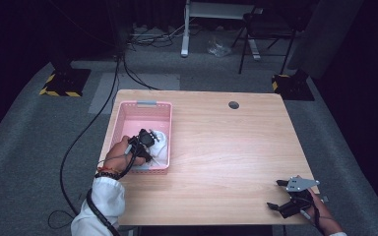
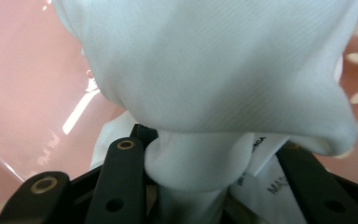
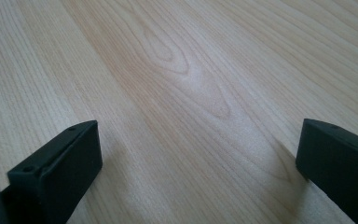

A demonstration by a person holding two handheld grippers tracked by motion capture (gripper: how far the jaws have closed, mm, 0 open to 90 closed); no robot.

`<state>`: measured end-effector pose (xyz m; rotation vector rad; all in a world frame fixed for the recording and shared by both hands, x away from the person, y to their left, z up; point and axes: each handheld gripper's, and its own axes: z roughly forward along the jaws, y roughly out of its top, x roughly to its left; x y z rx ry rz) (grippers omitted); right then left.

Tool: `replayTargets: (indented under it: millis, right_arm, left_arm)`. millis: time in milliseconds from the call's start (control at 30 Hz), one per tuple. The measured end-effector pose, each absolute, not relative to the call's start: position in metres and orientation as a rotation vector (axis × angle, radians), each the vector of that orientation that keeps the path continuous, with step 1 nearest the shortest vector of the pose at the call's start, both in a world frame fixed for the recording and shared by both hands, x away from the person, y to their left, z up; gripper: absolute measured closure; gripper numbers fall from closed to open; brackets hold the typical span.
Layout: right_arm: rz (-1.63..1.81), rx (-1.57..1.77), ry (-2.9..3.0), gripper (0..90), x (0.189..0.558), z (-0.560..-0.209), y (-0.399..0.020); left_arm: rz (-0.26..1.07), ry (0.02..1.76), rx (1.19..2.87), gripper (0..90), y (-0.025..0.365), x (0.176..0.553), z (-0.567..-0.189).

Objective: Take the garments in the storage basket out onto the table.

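A white cloth (image 1: pixel 161 147) lies bunched in the near right corner of a pink basket (image 1: pixel 146 103) at the table's left. My left gripper (image 1: pixel 150 140) reaches into the basket and is shut on a fold of that cloth. In the left gripper view the white cloth (image 2: pixel 214 70) bulges over the jaws, pinched in the left gripper (image 2: pixel 200 163). A printed label (image 2: pixel 272 182) hangs from the cloth, and the pink basket (image 2: pixel 28 70) lies behind it. My right gripper (image 1: pixel 274 194) rests open at the table's near right corner. Bare wood lies across the gap of the right gripper (image 3: pixel 198 154).
The wooden table (image 1: pixel 226 147) has a round cable hole (image 1: pixel 234 104) near its far edge. Black cables (image 1: pixel 78 142) trail over the grey carpet to the left. A chair (image 1: pixel 263 29) and a desk leg (image 1: pixel 185 34) stand beyond the table.
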<state>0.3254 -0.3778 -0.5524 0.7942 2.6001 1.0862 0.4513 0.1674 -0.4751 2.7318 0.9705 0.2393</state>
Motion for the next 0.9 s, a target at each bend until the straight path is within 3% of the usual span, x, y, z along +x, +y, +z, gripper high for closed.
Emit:
replayTargets:
  millis: [500, 900]
  right_arm:
    - [1.086, 0.795, 2.600, 0.3, 0.325, -0.552, -0.378]
    - [1.086, 0.796, 2.600, 0.3, 0.325, -0.552, -0.378]
  left_arm:
    - [0.472, 0.944, 2.398, 62.0, 0.188, 0.415, -0.440]
    - [0.529, 0.828, 2.199, 62.0, 0.177, 0.377, -0.418]
